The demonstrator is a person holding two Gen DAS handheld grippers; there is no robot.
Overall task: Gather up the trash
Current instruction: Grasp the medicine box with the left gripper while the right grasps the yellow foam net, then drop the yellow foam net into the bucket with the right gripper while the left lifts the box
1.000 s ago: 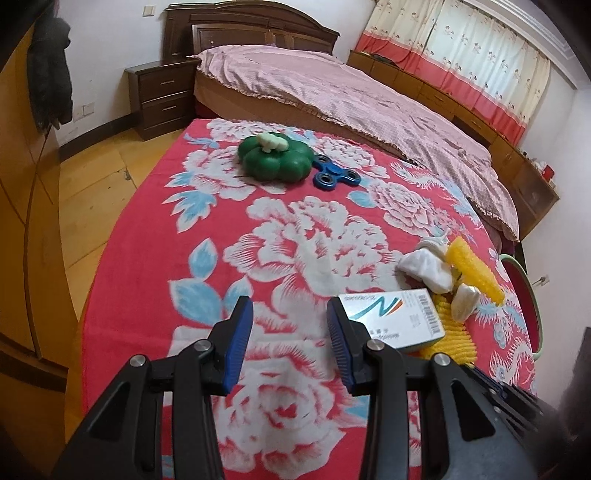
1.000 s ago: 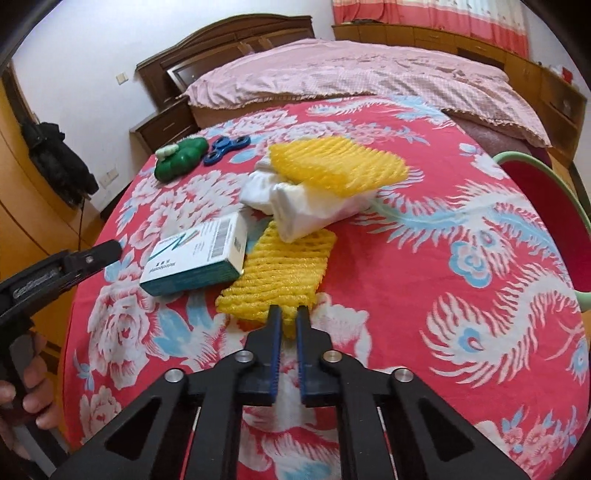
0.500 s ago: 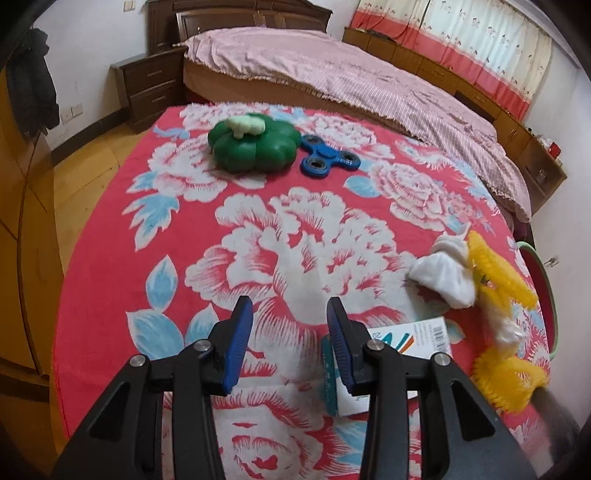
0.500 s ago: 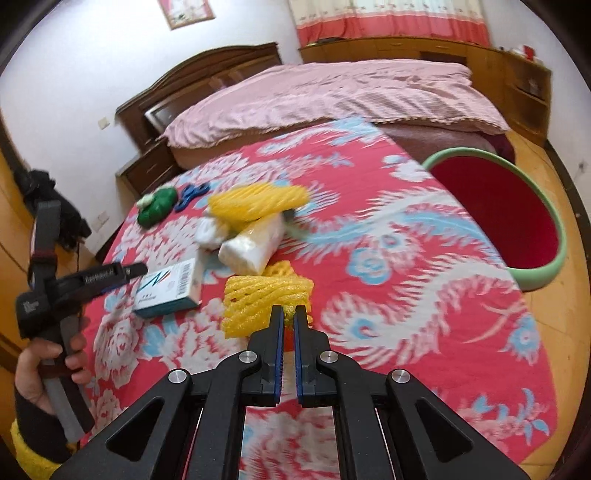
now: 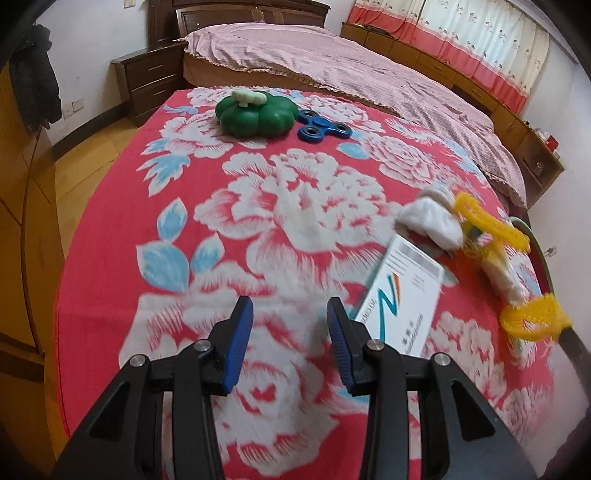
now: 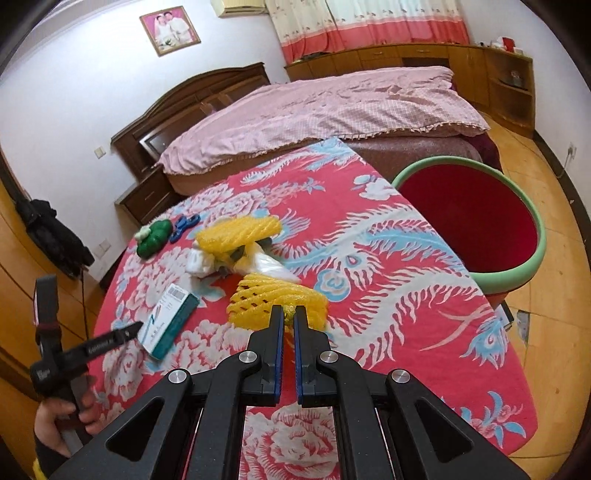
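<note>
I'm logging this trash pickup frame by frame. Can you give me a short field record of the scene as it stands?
surface: red floral cloth
right gripper: shut on yellow foam fruit net
left gripper: open, nothing between its fingers, beside white and teal cardboard box
still on cloth: second yellow foam net, crumpled white tissue
non-trash: green pumpkin toy, blue fidget spinner
bin: red tub with green rim, beside the table

Soft even daylight thru curtains [image 6: 354,22], no hard shadows. Strong fisheye bend w/ dark corners. Motion blur on box [image 5: 402,295], cloth nearby.
</note>
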